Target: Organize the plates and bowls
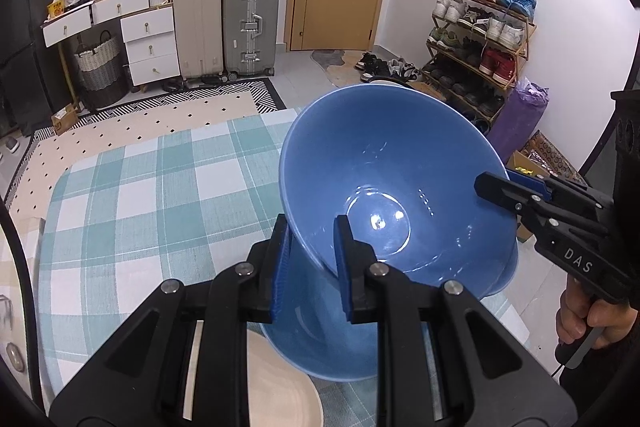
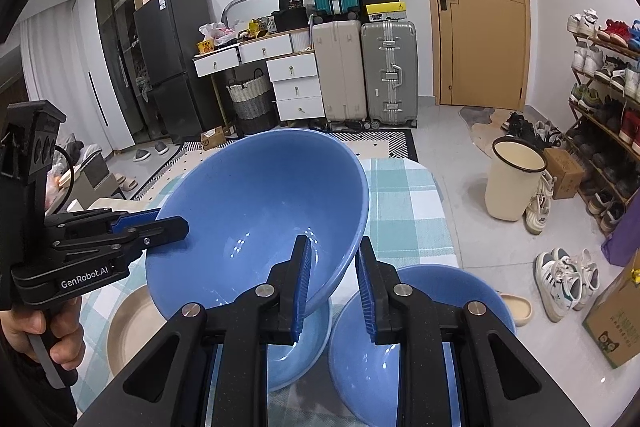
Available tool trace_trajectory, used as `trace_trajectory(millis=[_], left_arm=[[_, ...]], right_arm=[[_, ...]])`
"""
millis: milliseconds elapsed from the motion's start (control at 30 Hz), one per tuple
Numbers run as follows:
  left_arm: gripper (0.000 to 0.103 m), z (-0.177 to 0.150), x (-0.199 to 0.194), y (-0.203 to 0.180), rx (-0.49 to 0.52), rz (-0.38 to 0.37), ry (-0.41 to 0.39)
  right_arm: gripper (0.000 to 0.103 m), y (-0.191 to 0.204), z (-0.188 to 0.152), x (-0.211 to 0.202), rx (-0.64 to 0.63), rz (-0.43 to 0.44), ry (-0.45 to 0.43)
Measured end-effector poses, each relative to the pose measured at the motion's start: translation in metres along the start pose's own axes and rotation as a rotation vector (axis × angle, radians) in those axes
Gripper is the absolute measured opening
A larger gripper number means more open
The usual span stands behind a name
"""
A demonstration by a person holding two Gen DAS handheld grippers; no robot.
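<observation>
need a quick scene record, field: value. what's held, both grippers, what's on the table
held: large blue bowl, tilted, lifted off the table
left gripper: shut on the bowl's rim
right gripper: shut on the opposite rim
underneath: second blue bowl, upright on the checked tablecloth
right of it: third blue bowl, upright
left of it: beige plate, flat on the cloth

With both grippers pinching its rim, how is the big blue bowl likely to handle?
The big blue bowl looks glossy with sharp highlights, so probably glazed, rigid, and slippery on such a narrow rim pinch. It hangs tilted, so it may swing. Likely breakable if dropped.
</observation>
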State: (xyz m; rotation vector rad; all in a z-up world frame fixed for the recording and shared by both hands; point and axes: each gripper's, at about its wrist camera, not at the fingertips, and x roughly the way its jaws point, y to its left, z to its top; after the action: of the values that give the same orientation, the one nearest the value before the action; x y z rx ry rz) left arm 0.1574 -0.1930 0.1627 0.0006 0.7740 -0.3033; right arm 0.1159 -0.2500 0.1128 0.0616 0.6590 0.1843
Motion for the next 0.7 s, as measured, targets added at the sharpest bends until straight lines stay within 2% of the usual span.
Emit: trace_trajectory(millis=[467, 700], left_arm=[[0.018, -0.027, -0.009, 0.002, -0.005, -0.007, 0.010], [0.018, -0.034, 0.000, 0.008, -0.007, -0.006, 0.030]], right_arm=[[0.023, 0.010, -0.017, -0.007, -0.003, 0.024, 0.004], [0.023, 0.014, -0.025, -0.004, 0.000, 0.029, 0.021]])
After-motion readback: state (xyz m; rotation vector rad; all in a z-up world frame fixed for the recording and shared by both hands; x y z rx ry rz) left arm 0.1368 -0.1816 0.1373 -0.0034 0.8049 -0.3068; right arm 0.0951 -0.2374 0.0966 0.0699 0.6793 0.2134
